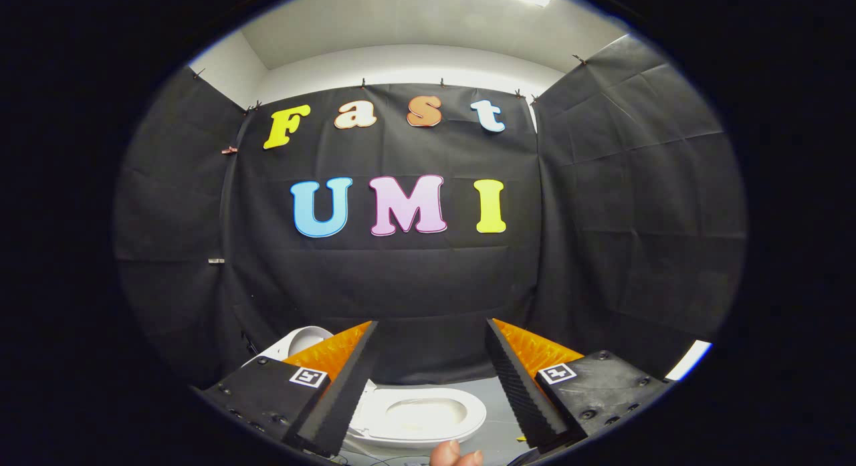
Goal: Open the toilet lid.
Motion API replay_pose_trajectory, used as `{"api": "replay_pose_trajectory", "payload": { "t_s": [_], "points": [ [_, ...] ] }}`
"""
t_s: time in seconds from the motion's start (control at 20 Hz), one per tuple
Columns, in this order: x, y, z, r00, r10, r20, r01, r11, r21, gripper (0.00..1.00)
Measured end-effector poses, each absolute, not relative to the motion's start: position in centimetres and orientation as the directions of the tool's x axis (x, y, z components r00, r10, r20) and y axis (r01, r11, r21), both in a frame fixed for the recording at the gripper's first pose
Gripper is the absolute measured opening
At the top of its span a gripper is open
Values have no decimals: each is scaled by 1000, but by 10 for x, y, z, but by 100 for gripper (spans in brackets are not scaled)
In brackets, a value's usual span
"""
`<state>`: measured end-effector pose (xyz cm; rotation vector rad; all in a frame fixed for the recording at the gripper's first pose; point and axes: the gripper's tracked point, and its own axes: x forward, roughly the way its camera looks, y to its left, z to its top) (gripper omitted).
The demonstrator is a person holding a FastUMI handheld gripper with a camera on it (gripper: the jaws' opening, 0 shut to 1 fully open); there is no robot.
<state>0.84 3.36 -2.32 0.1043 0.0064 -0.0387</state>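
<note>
Fingertips of a hand show at 6 o'clock, nearest the lens, just below the gap between the fingers. Gripper: two black fingers w/ ribbed inner pads, spread wide, nothing between the pads; each finger carries an orange side panel and a square black-and-white marker, left marker, right marker. Left finger runs from approx. 7 o'clock toward centre, right finger from approx. 5 o'clock.

Toilet: white, lying low between and beyond the fingers, on a grey floor. Seat ring is exposed, bowl opening visible inside it. Lid: white, raised, standing behind the left finger at approx. 7–8 o'clock, partly hidden by that finger's orange panel; not touched by either finger.

Background: black cloth wall on three sides, clipped along its top edge; white ceiling above w/ a light at 12–1 o'clock.
</note>
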Motion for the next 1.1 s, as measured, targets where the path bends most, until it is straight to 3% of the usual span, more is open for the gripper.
{"api": "replay_pose_trajectory", "payload": {
  "t_s": [1.1],
  "points": [
    [6,41,-18,1000,-13,-6,14,994,109,99]
  ]
}}
